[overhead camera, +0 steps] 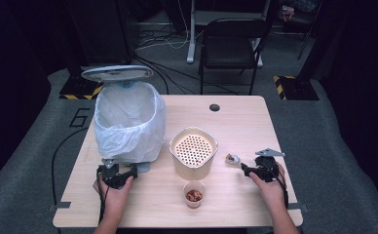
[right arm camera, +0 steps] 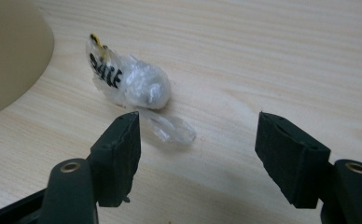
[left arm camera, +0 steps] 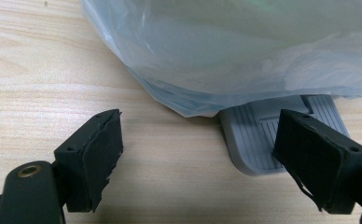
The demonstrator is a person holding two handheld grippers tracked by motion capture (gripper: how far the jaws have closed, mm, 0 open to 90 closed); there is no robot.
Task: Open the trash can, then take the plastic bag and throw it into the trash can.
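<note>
A small bin [overhead camera: 128, 122] lined with a pale plastic bag stands at the table's left, its lid [overhead camera: 117, 73] raised. Its grey foot pedal [left arm camera: 263, 135] sticks out at the base. My left gripper [overhead camera: 123, 174] is open just in front of the pedal; one pad [left arm camera: 319, 158] sits over the pedal's right side. A crumpled clear wrapper [right arm camera: 132, 81] with black print lies on the table to the right of a cream pot [overhead camera: 193, 152]. My right gripper [overhead camera: 249, 169] is open just short of the wrapper [overhead camera: 233, 158], nothing between its pads.
The cream pot has a perforated insert on top. A small clear cup [overhead camera: 194, 194] with brownish scraps stands near the front edge. A round cable hole [overhead camera: 215, 107] is at the table's back. A black chair [overhead camera: 231, 46] stands behind the table.
</note>
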